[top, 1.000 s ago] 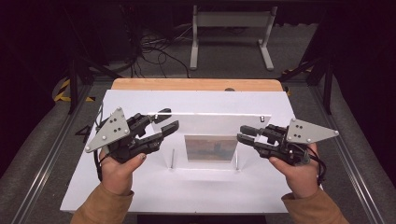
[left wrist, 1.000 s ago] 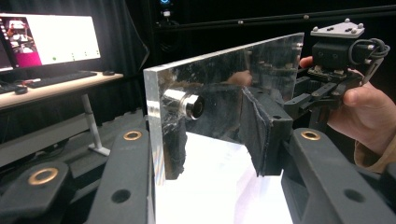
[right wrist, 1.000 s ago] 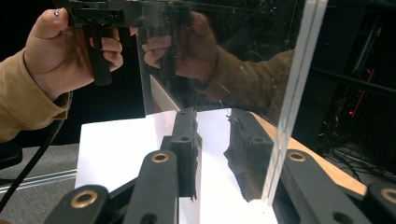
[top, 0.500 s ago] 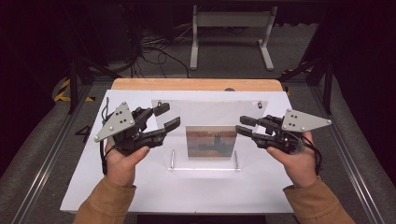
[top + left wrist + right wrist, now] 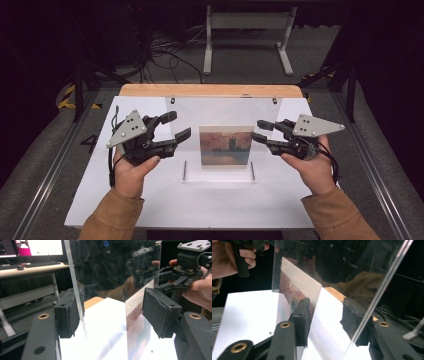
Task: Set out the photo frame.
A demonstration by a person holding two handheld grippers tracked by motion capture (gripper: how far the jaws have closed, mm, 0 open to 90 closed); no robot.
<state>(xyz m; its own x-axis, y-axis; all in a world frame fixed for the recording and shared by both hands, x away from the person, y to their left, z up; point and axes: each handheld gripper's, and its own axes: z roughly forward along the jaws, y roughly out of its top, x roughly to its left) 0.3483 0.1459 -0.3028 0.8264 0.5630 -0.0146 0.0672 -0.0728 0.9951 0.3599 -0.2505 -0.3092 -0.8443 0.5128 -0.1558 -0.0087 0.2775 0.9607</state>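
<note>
Both grippers, left gripper [image 5: 179,131] and right gripper [image 5: 259,130], have just been opening, straddling clear panel [image 5: 225,112] edges unclamped.

both claws opened wider, left claw [image 5: 172,126] & right claw [image 5: 261,131] lower, off panel [image 5: 224,112] edges

The clear panel [image 5: 117,270] ran off the top edge in both gripper views. Reflections blurred what lay behind it. The picture [image 5: 297,287] was cut by the panel's edge.
</note>
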